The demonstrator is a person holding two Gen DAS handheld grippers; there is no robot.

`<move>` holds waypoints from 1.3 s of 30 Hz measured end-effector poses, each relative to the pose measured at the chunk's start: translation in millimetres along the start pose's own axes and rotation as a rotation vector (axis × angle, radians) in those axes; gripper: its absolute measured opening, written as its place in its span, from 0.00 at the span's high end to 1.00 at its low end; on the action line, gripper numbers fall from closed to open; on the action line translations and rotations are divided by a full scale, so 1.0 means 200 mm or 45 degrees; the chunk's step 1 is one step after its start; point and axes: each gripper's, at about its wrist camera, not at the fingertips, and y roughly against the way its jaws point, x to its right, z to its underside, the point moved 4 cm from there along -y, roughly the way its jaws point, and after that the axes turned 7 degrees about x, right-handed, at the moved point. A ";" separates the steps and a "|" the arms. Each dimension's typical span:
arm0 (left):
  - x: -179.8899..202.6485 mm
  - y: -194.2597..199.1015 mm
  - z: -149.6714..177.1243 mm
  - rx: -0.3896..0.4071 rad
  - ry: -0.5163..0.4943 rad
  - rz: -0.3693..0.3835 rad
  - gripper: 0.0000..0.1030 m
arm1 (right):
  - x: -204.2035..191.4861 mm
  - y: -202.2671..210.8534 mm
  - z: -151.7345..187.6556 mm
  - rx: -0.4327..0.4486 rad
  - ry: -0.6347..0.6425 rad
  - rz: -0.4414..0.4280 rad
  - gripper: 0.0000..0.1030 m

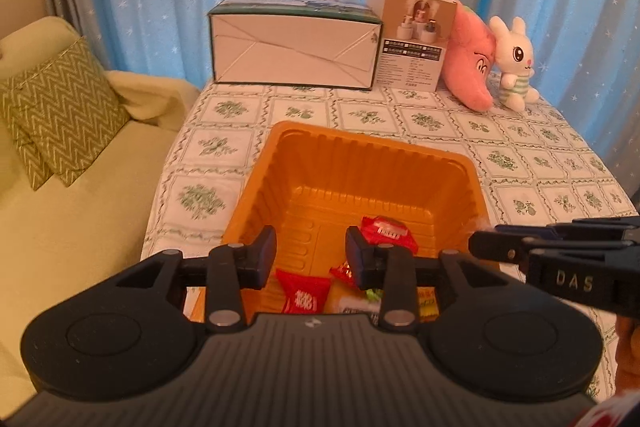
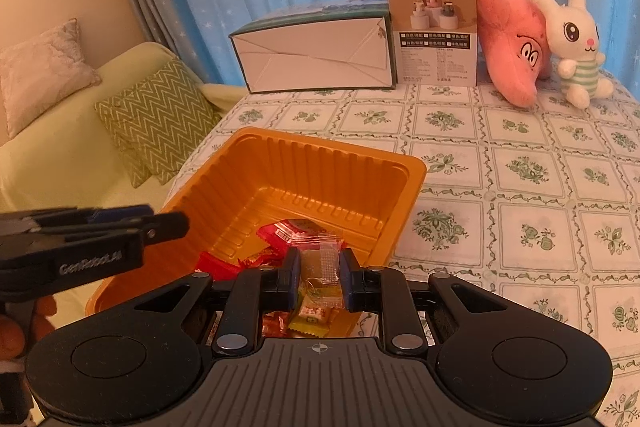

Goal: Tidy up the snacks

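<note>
snacks [image 1: 304, 295] lie in the tray [image 1: 360, 143], boxes [image 1: 294, 47] behind it.

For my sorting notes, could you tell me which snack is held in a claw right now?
The clear-wrapped tan snack, pinched in the right claw over the orange tray; the red packets lie loose in it.

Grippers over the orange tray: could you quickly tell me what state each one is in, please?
Left gripper: open, nothing between its fingers.
Right gripper: shut on a clear-wrapped snack, over the orange tray.
</note>
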 end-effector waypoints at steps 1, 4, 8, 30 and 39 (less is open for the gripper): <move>-0.01 0.02 0.01 -0.001 0.007 -0.002 0.67 | 0.00 0.00 0.00 0.000 0.000 -0.002 0.80; -0.02 0.06 0.04 0.001 0.011 -0.008 0.67 | -0.02 -0.01 -0.02 0.002 -0.007 -0.016 0.80; -0.03 0.12 0.07 0.003 0.008 -0.013 0.67 | -0.04 -0.04 -0.05 0.023 -0.057 -0.102 0.79; 0.15 0.73 0.26 0.087 0.075 -0.072 0.34 | 0.00 0.60 0.17 0.051 -0.079 0.041 0.49; 0.28 1.00 0.38 0.087 0.095 -0.070 0.31 | -0.12 0.92 0.32 0.096 -0.002 0.052 0.46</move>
